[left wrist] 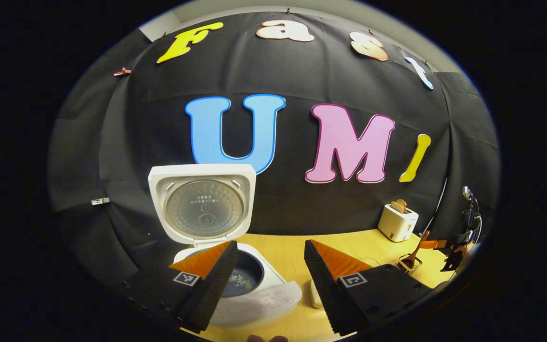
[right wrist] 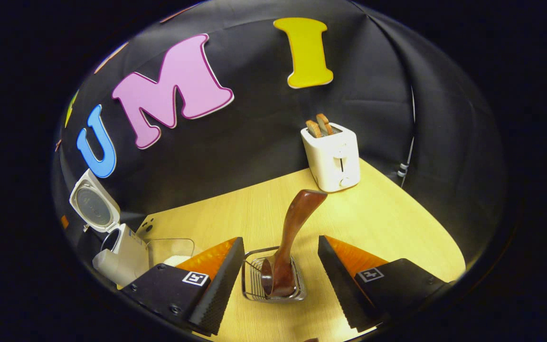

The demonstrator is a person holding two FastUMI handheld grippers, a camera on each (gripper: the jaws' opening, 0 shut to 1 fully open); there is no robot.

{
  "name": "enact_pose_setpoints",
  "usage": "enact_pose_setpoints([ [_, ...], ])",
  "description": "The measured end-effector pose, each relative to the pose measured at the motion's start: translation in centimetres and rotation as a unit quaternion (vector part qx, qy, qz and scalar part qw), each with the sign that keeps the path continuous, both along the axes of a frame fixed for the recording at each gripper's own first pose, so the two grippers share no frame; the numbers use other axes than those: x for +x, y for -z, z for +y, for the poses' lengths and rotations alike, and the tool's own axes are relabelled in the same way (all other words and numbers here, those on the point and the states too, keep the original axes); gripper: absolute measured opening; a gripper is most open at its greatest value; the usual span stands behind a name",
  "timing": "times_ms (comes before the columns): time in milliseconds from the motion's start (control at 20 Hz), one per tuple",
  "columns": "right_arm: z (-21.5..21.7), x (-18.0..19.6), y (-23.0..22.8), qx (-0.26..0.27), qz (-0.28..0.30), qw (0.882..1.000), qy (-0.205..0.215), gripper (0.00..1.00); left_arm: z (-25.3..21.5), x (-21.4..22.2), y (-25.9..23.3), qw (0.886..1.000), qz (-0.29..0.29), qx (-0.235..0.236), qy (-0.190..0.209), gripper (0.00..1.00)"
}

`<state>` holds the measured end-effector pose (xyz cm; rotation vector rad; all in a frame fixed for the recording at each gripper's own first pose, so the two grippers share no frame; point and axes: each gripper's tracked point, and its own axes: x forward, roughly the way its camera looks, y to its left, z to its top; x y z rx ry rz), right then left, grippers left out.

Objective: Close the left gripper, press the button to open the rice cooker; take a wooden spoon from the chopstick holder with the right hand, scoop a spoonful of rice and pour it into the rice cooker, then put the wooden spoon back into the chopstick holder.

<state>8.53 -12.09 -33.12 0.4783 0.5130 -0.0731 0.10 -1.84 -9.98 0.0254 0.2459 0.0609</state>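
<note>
1. Writing inside the rice cooker (left wrist: 235, 280) lid is too small to read.
2. Left gripper (left wrist: 268, 275) gapes wide, empty, above the cooker.
3. Right gripper (right wrist: 280, 280) is spread wide, holding nothing, flanking the wooden spoon (right wrist: 290, 237) standing in the chopstick holder (right wrist: 252, 280).

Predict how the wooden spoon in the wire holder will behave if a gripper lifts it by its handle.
The spoon looks like solid wood, so probably stiff. Its polished sheen suggests it may slip. It leans in the light wire holder, which might tip or drag along.
</note>
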Motion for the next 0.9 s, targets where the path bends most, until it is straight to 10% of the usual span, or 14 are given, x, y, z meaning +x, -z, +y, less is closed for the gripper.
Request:
enact_pose_setpoints([
  [350,1.6,5.1,3.9,0.048,0.003,0.999,-0.015,0.96,0.9,-1.7,1.6,0.998,0.035,0.005,-0.047,0.91],
  [550,1.9,6.6,4.8,0.077,0.01,0.997,-0.004,0.76,1.1,-1.7,1.7,0.998,0.039,0.007,-0.054,0.91],
  [750,0.8,6.6,5.9,0.089,0.038,0.995,0.018,0.12,1.3,-1.2,2.0,0.997,0.043,0.008,-0.057,0.91],
  [900,0.9,6.5,5.5,0.1,0.035,0.994,0.012,0.22,1.1,-0.5,2.2,0.998,0.043,0.006,-0.051,0.91],
])
